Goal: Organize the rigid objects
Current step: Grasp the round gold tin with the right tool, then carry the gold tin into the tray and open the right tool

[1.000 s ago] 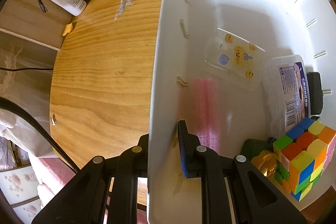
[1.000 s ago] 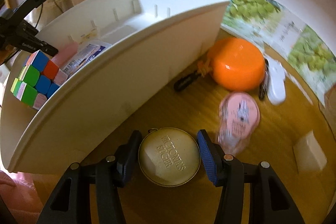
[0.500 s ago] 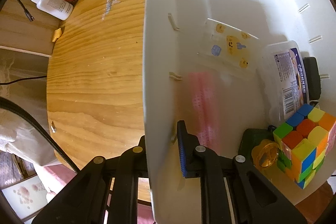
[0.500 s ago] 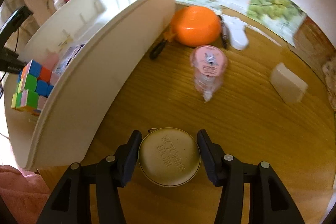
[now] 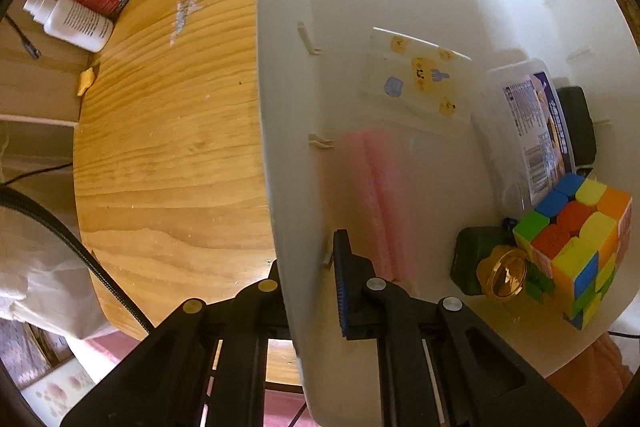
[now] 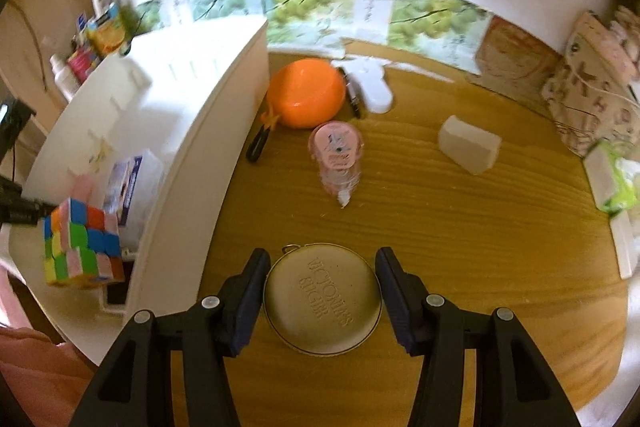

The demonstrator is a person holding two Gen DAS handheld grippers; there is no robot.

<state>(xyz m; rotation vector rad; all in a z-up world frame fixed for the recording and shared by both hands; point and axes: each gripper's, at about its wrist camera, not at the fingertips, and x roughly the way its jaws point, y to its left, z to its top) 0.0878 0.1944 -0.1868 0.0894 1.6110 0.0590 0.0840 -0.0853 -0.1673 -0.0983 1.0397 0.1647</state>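
The right gripper is clamped on a round tin, lid up, embossed letters reading something like "VICTORIA'S" with a second line I can't make out. At ten o'clock sits the white bin; the left gripper is closing its jaws on the bin's wall. My call: carry the tin level over that rim and set it in the bare floor at twelve o'clock of the cube, clear of the blue-labelled box, whose print is too small to read.
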